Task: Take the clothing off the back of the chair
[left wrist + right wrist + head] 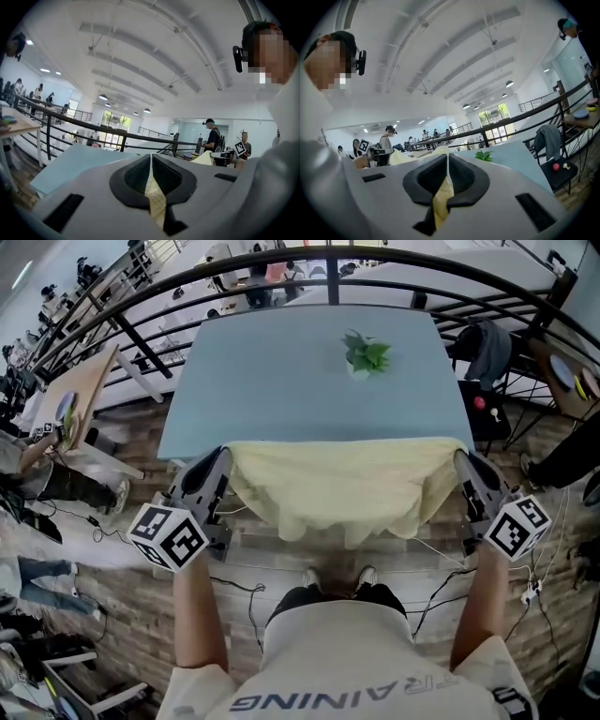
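Gripping pale yellow clothing [342,488] at both top corners: pinched tight in the left gripper [223,457] at one, pinched tight in the right gripper [461,459] at the other. Spread between the two, sagging, just short of the blue counter [281,381] ahead.

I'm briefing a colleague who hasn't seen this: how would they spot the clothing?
Find the large light-blue table; in front of its near edge the clothing hangs stretched between the left hand-held gripper and the right hand-held gripper. It is the only pale yellow cloth there, unlike the small green plant on the tabletop.
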{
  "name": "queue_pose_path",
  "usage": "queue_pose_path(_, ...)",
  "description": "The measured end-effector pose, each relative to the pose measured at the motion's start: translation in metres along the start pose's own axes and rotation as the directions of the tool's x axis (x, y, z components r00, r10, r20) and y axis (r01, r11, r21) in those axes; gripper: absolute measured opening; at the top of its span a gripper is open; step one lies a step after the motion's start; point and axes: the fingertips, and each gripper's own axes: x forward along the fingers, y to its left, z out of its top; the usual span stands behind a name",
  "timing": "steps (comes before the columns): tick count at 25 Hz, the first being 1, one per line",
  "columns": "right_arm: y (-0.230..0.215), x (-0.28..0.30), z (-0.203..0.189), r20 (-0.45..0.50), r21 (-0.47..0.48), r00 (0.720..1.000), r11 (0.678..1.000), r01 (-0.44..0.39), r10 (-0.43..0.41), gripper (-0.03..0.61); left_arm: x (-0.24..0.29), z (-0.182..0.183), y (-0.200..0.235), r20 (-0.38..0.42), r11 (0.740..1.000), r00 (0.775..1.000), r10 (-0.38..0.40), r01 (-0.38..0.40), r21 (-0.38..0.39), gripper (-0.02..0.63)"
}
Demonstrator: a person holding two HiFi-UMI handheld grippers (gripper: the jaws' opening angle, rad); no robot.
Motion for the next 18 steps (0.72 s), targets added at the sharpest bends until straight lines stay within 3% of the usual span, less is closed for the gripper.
queue_pose_path(6, 0.019, -0.017, 0.017, 0.093, -0.09, 0.995, 0.996, -0.019, 0.027, 0.029, -0.023, 0.008, -0.032, 0.088, 0.997, 0.994, 0.07, -0.072, 0.025, 0.043)
queue_pose_path(13, 0.028, -0.039, 0.022, 0.135, -0.096, 0.984, 0.99, -0.103, 0.116, 0.029, -0.048, 0.005, -0.061, 0.145, 0.984, 0.976, 0.165, -0.173, 0.042, 0.043)
queue_pose_path(18, 0.033, -0.066, 0.026, 0.166, -0.096, 0.982, 0.993, -0.071, 0.086, 0.029, -0.065, 0.01, -0.081, 0.188, 0.983, 0.969, 0.163, -0.176, 0.058, 0.043)
